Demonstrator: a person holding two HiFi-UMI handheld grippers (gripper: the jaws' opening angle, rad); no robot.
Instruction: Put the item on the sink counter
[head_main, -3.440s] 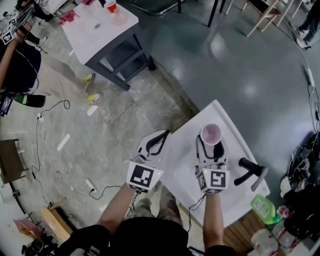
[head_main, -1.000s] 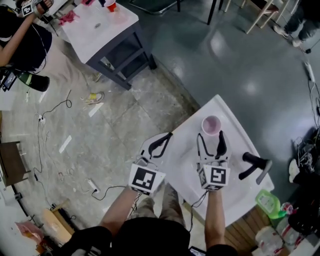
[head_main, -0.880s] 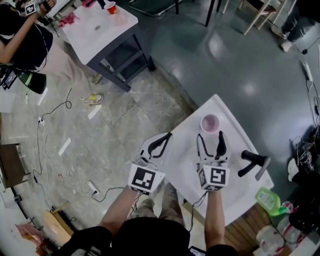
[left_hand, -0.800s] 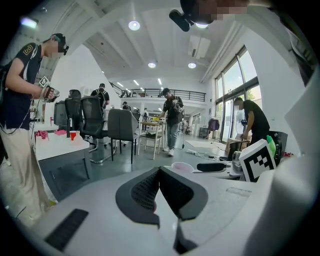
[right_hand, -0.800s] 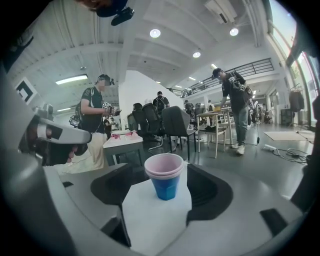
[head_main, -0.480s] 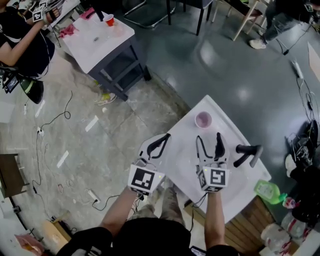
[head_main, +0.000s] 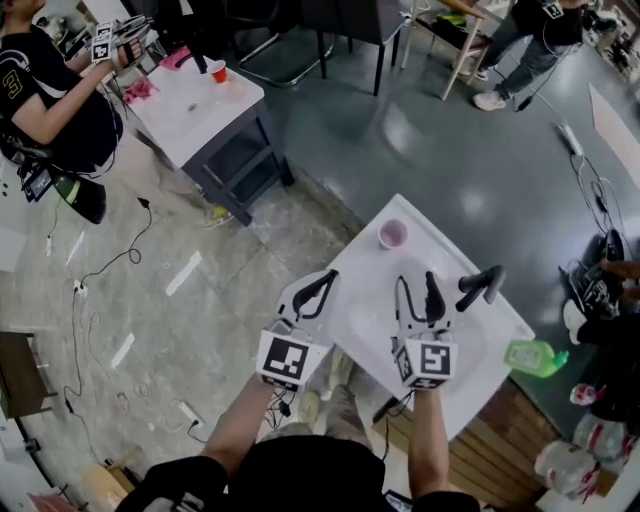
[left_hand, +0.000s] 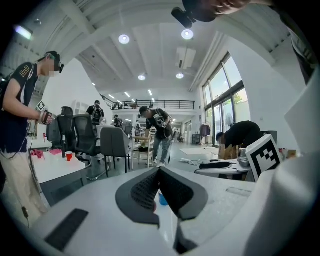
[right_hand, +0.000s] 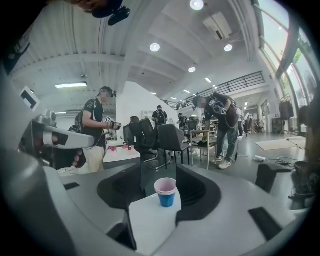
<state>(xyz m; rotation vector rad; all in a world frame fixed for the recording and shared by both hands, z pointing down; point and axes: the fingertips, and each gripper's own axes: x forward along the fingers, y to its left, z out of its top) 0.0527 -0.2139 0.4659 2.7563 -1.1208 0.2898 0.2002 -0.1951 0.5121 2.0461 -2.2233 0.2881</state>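
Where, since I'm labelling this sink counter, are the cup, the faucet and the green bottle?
cup (head_main: 392, 234), head view, on its pink inside.
faucet (head_main: 480, 284), head view, on the middle of its black arm.
green bottle (head_main: 530, 357), head view, on its body.

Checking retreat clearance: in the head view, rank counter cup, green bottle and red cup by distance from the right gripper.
From the right gripper, whose jaws have just been closing, empty:
1. cup, ahead on the sink counter.
2. green bottle, to its right, off the counter's edge.
3. red cup, far left on the other table.
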